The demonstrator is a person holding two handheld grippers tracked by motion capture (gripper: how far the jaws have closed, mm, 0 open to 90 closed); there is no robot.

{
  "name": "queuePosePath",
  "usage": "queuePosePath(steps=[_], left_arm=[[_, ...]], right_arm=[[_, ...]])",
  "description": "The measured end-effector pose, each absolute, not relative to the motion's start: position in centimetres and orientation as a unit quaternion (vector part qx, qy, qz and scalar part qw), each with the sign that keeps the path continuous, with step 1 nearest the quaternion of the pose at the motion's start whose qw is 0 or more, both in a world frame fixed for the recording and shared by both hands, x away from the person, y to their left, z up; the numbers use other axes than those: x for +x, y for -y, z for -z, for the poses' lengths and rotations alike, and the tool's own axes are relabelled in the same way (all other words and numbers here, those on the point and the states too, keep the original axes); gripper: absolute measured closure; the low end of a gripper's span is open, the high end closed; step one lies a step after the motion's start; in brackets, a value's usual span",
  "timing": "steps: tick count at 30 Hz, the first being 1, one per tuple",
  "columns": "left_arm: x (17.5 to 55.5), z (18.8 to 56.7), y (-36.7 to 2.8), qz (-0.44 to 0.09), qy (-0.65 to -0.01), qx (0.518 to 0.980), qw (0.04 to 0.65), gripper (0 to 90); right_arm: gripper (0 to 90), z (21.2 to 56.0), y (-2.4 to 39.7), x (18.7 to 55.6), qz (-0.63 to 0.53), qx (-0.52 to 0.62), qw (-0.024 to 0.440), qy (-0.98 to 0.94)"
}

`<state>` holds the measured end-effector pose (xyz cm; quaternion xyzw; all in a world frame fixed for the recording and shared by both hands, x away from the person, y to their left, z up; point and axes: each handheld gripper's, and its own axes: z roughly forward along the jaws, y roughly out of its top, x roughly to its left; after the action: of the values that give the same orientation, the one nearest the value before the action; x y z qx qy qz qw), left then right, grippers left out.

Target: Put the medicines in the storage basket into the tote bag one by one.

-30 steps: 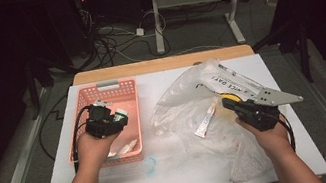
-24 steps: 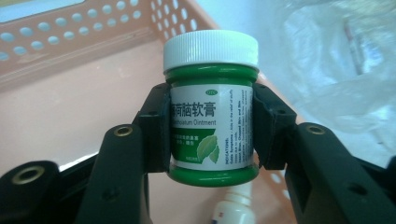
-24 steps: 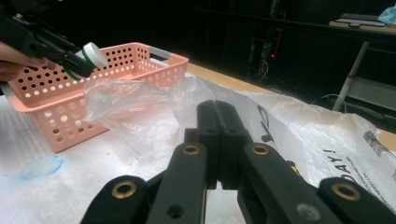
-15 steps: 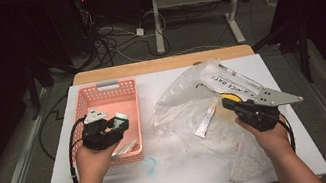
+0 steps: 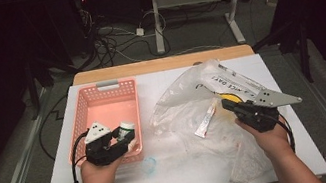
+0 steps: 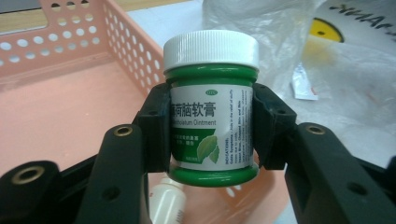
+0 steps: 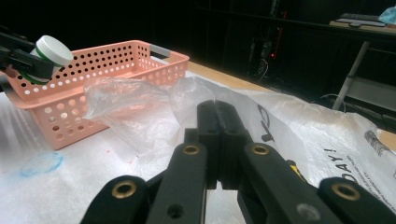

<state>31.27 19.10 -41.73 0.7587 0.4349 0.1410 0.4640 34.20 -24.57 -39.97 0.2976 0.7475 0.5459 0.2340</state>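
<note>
A green ointment jar (image 6: 211, 100) with a white lid stands upright between the pads of my left gripper (image 6: 211, 126), which is shut on its label. In the high view the left gripper (image 5: 127, 134) holds the jar (image 5: 126, 127) over the near right corner of the pink basket (image 5: 104, 86). My right gripper (image 5: 227, 104) rests on the crumpled clear plastic bag (image 5: 178, 104) with its jaws pressed together. In the right gripper view, the bag (image 7: 126, 105) rises just past the right gripper (image 7: 217, 109). I cannot tell whether film is nipped there.
A small white bottle (image 6: 166, 203) lies in the basket (image 6: 56, 51) below the jar. A red-and-white sachet (image 5: 206, 120) lies inside the bag. A faint blue ring (image 5: 149, 165) marks the white table (image 5: 176, 180) near the basket's front corner. Cables and desk legs are on the floor beyond.
My left gripper has carried the jar back toward the person, to the basket's near edge. The right gripper has stayed where it was.
</note>
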Motion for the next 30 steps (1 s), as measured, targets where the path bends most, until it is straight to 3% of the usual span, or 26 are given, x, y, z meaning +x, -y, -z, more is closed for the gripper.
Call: queuePosePath(steps=[30], left_arm=[[29.1,42.4,-12.4,-0.112,-0.363,0.802,0.462,53.5]], right_arm=[[90.0,39.8,24.8,34.0,-0.553,0.298,0.233,-0.742]])
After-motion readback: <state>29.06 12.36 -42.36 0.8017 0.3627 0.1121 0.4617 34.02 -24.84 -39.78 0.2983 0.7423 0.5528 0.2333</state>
